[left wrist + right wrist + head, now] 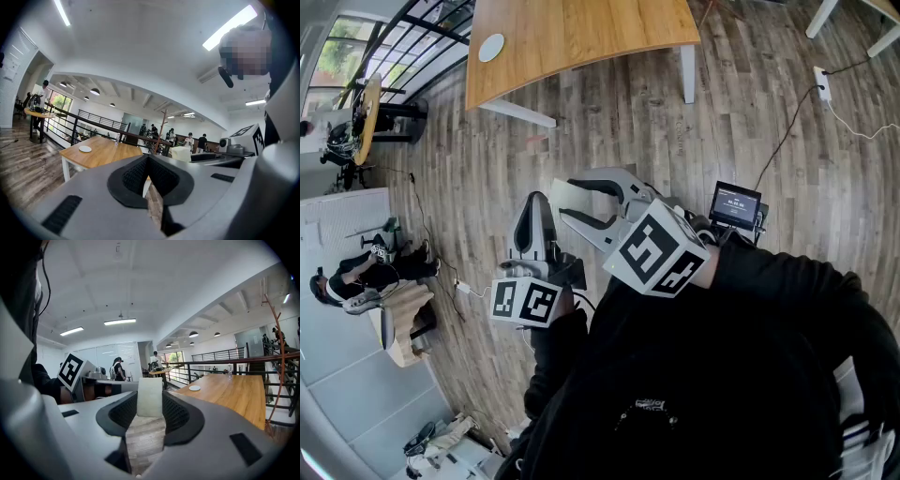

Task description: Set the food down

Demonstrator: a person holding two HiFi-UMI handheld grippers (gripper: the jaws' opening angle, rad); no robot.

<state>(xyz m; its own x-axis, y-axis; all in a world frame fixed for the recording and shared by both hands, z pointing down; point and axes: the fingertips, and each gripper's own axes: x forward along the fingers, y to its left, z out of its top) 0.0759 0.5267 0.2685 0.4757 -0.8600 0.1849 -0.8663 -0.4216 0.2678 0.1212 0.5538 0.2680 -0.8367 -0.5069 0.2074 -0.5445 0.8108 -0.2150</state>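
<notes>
A pale cream slab of food point(150, 401) stands upright between the pads of my right gripper point(150, 393), which is shut on it. In the head view the same food point(574, 201) shows as a flat pale piece in the right gripper point(565, 199), held above the wooden floor. My left gripper point(538, 199) hangs just to its left, with its jaws shut tip to tip point(148, 158) and nothing in them. A wooden table point(572, 33) with a small white plate point(491, 47) stands ahead. Both gripper views show the table point(229, 390) and its plate point(85, 148) at a distance.
A small screen device point(735, 204) sits on the floor at my right, with a cable running to a power strip point(822, 82). People sit at the far left point(366, 272). A black railing point(93, 124) runs behind the table, and white table legs point(821, 17) stand at the top right.
</notes>
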